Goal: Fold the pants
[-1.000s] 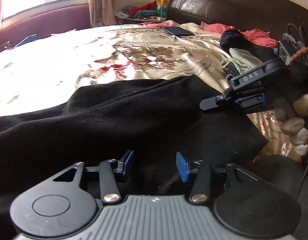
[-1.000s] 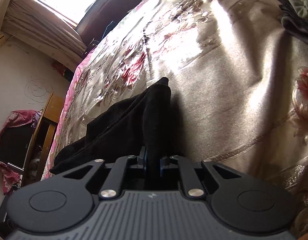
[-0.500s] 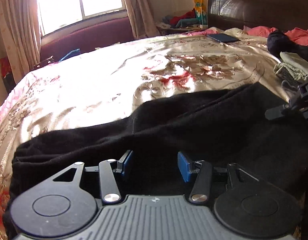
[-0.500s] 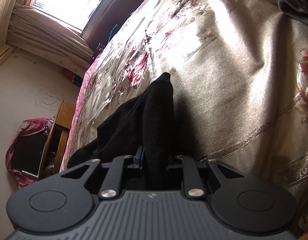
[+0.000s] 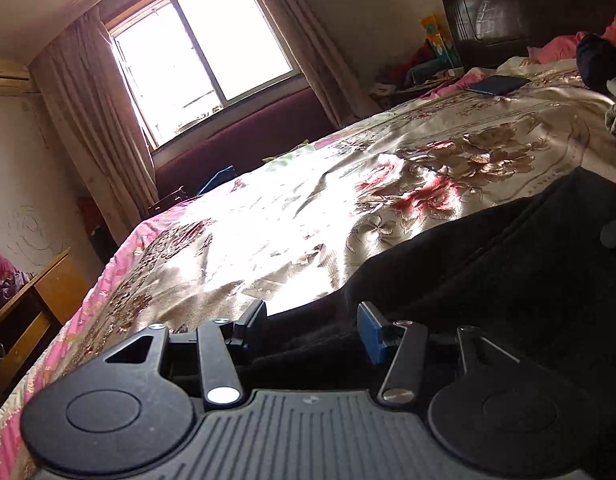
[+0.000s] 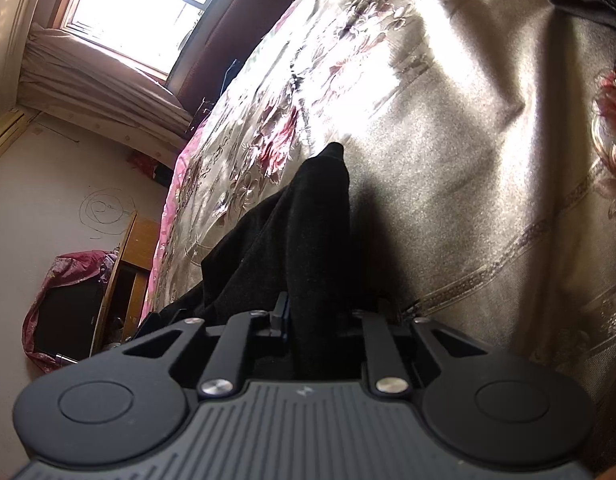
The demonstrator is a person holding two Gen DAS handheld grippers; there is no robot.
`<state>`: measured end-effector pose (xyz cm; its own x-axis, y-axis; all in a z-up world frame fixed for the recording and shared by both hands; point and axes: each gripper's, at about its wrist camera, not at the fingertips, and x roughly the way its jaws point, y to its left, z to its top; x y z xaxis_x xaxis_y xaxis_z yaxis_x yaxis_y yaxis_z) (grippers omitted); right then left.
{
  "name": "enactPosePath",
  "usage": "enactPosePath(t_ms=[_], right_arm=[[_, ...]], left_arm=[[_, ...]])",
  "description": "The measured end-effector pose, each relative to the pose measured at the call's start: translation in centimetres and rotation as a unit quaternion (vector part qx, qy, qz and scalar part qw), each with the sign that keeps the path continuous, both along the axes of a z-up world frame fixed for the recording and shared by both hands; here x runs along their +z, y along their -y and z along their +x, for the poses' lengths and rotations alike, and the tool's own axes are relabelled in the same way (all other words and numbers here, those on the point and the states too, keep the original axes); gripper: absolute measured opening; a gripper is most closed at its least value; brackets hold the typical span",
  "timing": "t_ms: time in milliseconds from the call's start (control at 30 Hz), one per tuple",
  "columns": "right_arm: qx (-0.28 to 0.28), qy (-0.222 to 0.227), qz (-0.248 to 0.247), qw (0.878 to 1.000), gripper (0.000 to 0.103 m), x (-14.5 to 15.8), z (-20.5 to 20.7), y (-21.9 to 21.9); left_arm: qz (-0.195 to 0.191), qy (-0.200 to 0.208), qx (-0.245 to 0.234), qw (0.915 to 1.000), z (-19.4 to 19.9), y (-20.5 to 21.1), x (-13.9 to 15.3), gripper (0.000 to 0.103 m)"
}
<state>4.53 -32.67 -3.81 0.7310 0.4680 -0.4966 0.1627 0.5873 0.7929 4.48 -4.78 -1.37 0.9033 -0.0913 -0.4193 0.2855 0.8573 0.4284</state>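
The left claw [image 5: 312, 326] is held wide, with nothing pinched, and has been swung toward the window side of the bed [image 5: 236, 240] since a second ago; an edge of the black pants [image 5: 488, 280] now lies between its fingers. A grab there looks to be next. The right claw [image 6: 314, 318] is still closed on a bunched fold of the pants, lifted off the bed. Only the left view shows the pants spread flat along the bed's near edge. Only the right view shows the lifted fold.
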Motion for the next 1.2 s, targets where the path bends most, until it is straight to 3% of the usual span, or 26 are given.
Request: enactPosePath(t_ms=[100, 200, 367, 467, 633, 767, 867, 933, 1100, 1200], right_arm=[[-0.007, 0.0, 0.01, 1.0, 0.015, -0.1, 0.1, -0.1], [-0.005, 0.009, 0.026, 1.0, 0.013, 0.9, -0.2, -0.5], [0.017, 0.034, -0.007, 0.999, 0.013, 5.4, -0.1, -3.2], [0.025, 0.033, -0.024, 0.999, 0.013, 7.7, 0.7, -5.2], [0.027, 0.028, -0.039, 0.999, 0.013, 10.4, 2.6, -9.3], [0.037, 0.026, -0.052, 0.998, 0.014, 11.8, 4.3, -13.6], [0.052, 0.012, -0.071, 0.996, 0.015, 12.1, 6.1, -17.6], [0.074, 0.002, -0.087, 0.993, 0.015, 11.9, 7.2, -20.6], [0.159, -0.039, -0.133, 0.978, 0.023, 10.5, 9.6, -27.2], [0.182, -0.061, -0.124, 0.974, 0.028, 10.3, 9.4, -28.1]], left_arm=[[0.048, -0.063, 0.008, 0.9969, 1.7, 1.0, -3.3, 0.064], [0.065, -0.045, 0.007, 0.9969, 2.0, 2.1, -3.6, 0.06], [0.026, -0.076, -0.019, 0.9966, 0.4, 1.2, -2.0, 0.059], [0.027, -0.089, -0.032, 0.9952, -0.9, 0.6, -1.7, 0.059], [-0.094, -0.175, -0.037, 0.9793, -1.1, -3.3, 0.8, 0.061], [-0.201, -0.189, -0.066, 0.9589, -3.2, -7.8, 3.4, 0.062], [-0.259, -0.175, -0.095, 0.9451, -5.6, -10.5, 4.9, 0.07], [-0.278, -0.164, -0.093, 0.942, -6.9, -11.8, 5.3, 0.077], [-0.306, -0.172, -0.055, 0.9349, -7.1, -13.1, 4.8, 0.079], [-0.325, -0.18, -0.033, 0.928, -6.7, -13.6, 4.7, 0.081]])
